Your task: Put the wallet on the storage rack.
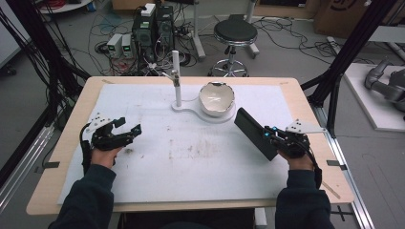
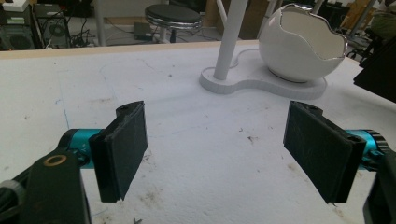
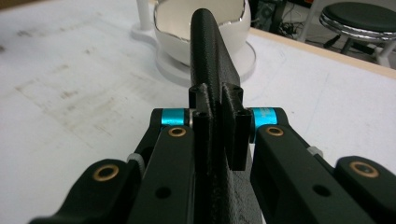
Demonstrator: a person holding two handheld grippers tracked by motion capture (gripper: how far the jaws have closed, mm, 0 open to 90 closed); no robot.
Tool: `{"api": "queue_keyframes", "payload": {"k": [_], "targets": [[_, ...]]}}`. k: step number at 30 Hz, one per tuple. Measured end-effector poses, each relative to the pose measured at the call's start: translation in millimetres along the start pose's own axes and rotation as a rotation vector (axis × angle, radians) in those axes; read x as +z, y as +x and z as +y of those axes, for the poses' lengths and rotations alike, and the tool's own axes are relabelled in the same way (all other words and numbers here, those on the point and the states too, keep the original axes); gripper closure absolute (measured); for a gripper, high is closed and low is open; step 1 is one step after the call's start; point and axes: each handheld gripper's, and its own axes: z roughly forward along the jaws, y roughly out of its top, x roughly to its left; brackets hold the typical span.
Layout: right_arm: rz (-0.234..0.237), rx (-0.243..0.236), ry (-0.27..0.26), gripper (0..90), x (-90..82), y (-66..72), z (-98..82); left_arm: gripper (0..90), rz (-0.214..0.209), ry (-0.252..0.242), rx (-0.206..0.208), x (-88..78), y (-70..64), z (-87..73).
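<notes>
Black slab clamped beside the cracked-egg bowl

Clutter rings the table [image 1: 71,124]: a round stool [image 1: 235,32] and boxes of electronics [image 1: 153,26] stand on the floor beyond the far edge, with cables trailing around them. On the white mat, a white stand [image 1: 177,81] rises from a flat base [image 1: 191,109] near the far middle. Nothing lies between the grippers and that base; the mat there shows some brown smudges.

On the same base sits a white bowl [image 1: 217,98] shaped like a broken eggshell, its jagged rim edged in silver. Its inside looks empty as far as the views reach.

The right gripper [image 1: 273,135] has its jaws pressed tight on a flat black slab [image 1: 254,132], held edge-up and tilted, its far end pointing toward the bowl and just short of the base. The left gripper [image 1: 128,129] rests near the mat's left side, jaws spread wide, its pads [image 2: 125,149] holding nothing
</notes>
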Motion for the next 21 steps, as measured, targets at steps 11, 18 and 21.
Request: {"api": "queue_keyframes", "payload": {"k": [11,18,21], "targets": [[-0.014,0.153,-0.002,79.1,5.3,-24.0,-15.4,22.2,-0.001,-0.001,0.0,0.3,-0.2,-0.2],[-0.021,0.171,0.009,67.9,4.6,-29.4,-18.5,22.2,0.005,0.0,0.001,-0.8,0.8,-0.5],[-0.004,0.19,-0.009,65.2,3.6,-32.1,-24.0,22.4,0.004,0.002,-0.001,-0.1,0.1,-0.7]]}}
